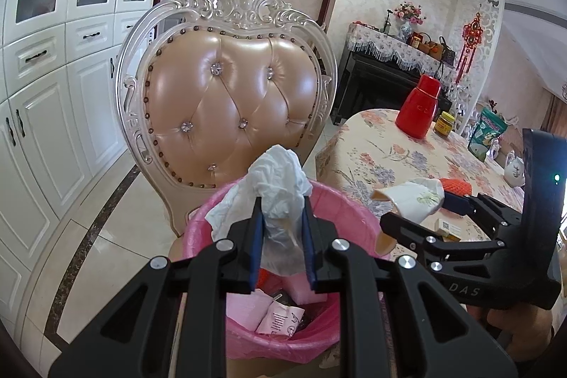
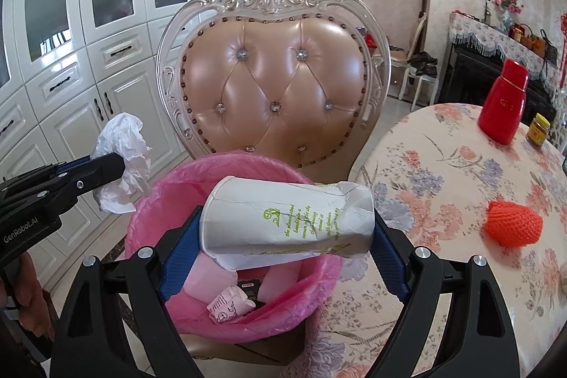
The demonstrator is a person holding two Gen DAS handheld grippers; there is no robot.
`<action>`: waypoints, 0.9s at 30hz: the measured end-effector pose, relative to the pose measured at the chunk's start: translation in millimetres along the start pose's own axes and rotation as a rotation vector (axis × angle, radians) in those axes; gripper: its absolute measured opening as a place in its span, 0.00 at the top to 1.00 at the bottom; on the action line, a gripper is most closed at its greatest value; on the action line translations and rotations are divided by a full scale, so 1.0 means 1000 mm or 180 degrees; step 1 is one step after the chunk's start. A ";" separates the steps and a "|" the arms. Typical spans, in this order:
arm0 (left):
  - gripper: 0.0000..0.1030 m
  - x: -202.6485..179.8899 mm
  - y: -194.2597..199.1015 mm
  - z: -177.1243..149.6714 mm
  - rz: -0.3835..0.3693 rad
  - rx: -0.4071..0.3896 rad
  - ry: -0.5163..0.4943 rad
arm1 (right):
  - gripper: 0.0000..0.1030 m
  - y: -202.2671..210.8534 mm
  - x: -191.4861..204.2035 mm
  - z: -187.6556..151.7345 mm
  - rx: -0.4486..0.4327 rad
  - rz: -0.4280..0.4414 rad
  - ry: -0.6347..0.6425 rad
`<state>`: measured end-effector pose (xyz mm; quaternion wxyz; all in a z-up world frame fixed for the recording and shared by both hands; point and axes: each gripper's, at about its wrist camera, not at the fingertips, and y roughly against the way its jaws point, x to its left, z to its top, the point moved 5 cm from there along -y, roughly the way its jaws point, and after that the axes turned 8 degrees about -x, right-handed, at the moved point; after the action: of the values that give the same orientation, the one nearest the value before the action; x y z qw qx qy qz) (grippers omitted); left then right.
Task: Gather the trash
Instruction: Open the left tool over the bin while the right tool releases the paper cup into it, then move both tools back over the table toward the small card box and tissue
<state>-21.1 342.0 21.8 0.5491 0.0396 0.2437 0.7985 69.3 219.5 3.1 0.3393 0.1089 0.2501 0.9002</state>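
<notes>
**Both grippers loaded over the bin, one piece still on the table**

Your left gripper [image 1: 282, 211] is clamped on a crumpled white tissue [image 1: 273, 186], its jaws nearly together with the paper bunched between them and spilling out above the tips. It hangs right over the near edge of the pink-lined bin [image 1: 198, 229]. Your right gripper [image 2: 285, 236] is closed across a crushed paper cup [image 2: 287, 222], lying sideways with the pads pressing on its two ends, so the jaws stand wide though the grip is firm. The cup sits above the bin's mouth, toward the side nearest the table.

Below both loads, the bin stands on the seat of the ornate chair [image 2: 276, 84] and already holds some rubbish: pink packaging and a small printed wrapper lie at the bottom. So part of the collecting looks done, and I judge you are at the drop-off step for these two pieces; neither has been let go yet.

Further out on the flowered tablecloth [image 2: 443, 172], an orange foam fruit net [image 2: 512, 225] lies well apart from the bin and looks like the next thing to fetch. In the left view a small card or packet also shows under the right gripper; I cannot tell whether it is trash. Beyond stand a red flask [image 2: 505, 105] and a small yellow-lidded jar [image 2: 538, 129], which look like keepers
</notes>
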 end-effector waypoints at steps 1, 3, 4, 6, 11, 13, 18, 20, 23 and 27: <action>0.81 0.001 0.000 0.000 0.0007 0.0002 0.0003 | 0.21 -0.002 0.002 0.000 0.0008 0.0014 0.0003; 0.81 0.003 -0.001 0.000 0.0019 0.0004 0.0007 | 0.21 -0.004 0.005 0.001 0.0015 0.0025 0.0016; 0.80 0.004 -0.001 0.001 0.0024 0.0005 0.0014 | 0.21 -0.006 0.007 0.002 0.0018 0.0038 0.0023; 0.79 0.005 -0.001 0.001 0.0034 0.0006 0.0009 | 0.21 -0.007 0.009 0.003 0.0015 0.0045 0.0032; 0.64 0.008 -0.001 0.002 0.0045 0.0000 0.0002 | 0.21 -0.012 0.014 0.004 0.0019 0.0093 0.0051; 0.59 0.009 -0.001 0.002 0.0039 -0.0007 0.0015 | 0.18 -0.014 0.015 0.004 0.0020 0.0103 0.0047; 0.54 0.008 -0.003 0.003 0.0038 0.0003 0.0022 | 0.18 -0.015 0.014 0.004 0.0023 0.0087 0.0041; 0.53 0.007 -0.004 0.003 0.0032 0.0008 0.0019 | 0.18 -0.016 0.011 0.004 0.0032 0.0075 0.0022; 0.53 0.003 -0.007 0.001 0.0014 0.0027 0.0011 | 0.18 -0.014 0.005 0.002 0.0032 0.0050 0.0007; 0.52 -0.004 -0.009 0.001 -0.0014 0.0034 -0.0008 | 0.18 -0.011 -0.004 -0.001 0.0034 0.0015 -0.0020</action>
<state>-11.2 341.7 19.8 0.5509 0.0430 0.2473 0.7959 77.7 223.8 -3.7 0.3374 0.1141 0.2537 0.8993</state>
